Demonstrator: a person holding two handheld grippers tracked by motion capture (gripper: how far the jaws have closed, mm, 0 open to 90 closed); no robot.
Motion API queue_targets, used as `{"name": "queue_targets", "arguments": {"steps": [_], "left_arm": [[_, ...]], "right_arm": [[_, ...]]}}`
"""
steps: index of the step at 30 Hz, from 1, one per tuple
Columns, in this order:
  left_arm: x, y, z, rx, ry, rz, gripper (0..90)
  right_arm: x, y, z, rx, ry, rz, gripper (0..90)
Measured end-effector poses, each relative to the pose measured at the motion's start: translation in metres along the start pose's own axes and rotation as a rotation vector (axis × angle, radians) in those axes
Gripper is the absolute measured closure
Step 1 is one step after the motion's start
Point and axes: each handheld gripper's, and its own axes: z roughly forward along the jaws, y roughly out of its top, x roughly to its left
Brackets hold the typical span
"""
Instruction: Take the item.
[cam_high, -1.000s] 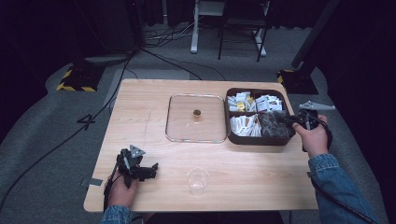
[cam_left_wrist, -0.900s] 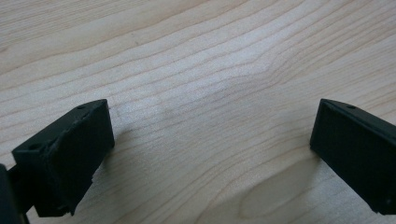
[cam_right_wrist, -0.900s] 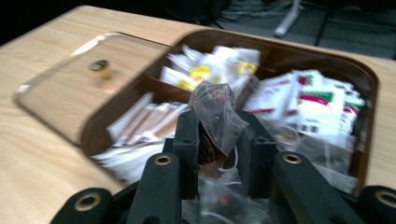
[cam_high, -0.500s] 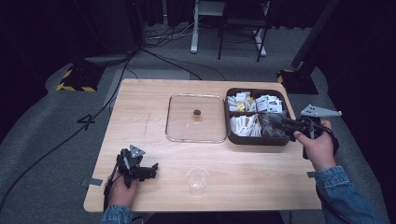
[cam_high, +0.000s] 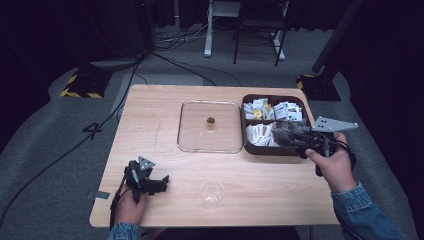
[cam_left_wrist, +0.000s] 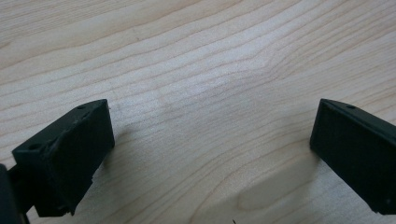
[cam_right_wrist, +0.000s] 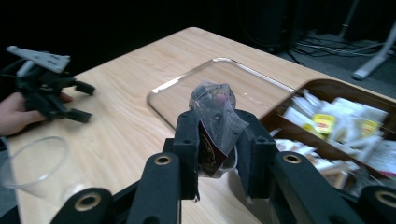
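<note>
My right gripper (cam_high: 284, 135) hovers over the near right part of the brown compartment box (cam_high: 272, 149). In the right gripper view, the right gripper (cam_right_wrist: 219, 154) is shut on a clear-wrapped sachet (cam_right_wrist: 215, 116) with dark contents that stands up between the pads. The box (cam_right_wrist: 327, 86) holds several white and yellow sachets. My left gripper (cam_high: 161, 183) lies on the table near the front left corner. In its own view the left gripper (cam_left_wrist: 210, 149) stands open over bare wood, with nothing between its jaws.
A clear glass lid (cam_high: 195, 130) with a small knob (cam_high: 211, 121) lies flat left of the box. A clear plastic cup (cam_high: 212, 194) stands near the table's front edge, between both hands. Far off in the right gripper view are the cup (cam_right_wrist: 32, 163) and left gripper (cam_right_wrist: 86, 101).
My right gripper has lifted up out of the box with the sachet in it and drawn slightly back toward the person. The left gripper has stayed put.
</note>
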Motion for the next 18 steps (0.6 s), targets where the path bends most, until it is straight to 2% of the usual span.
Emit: {"name": "queue_targets", "arguments": {"steps": [4,9,18], "left_arm": [[0.0,0.0,0.0,0.002,0.001,0.0,0.1],[0.0,0.0,0.0,0.001,0.001,0.001,0.0],[0.001,0.001,0.0,0.001,-0.002,0.005,0.0]], "right_arm": [[0.015,0.006,0.005,-0.008,0.05,-0.018,72.1],[0.031,0.006,0.01,-0.028,0.115,-0.01,72.1],[0.067,0.008,0.024,-0.021,0.197,-0.058,72.1]]}}
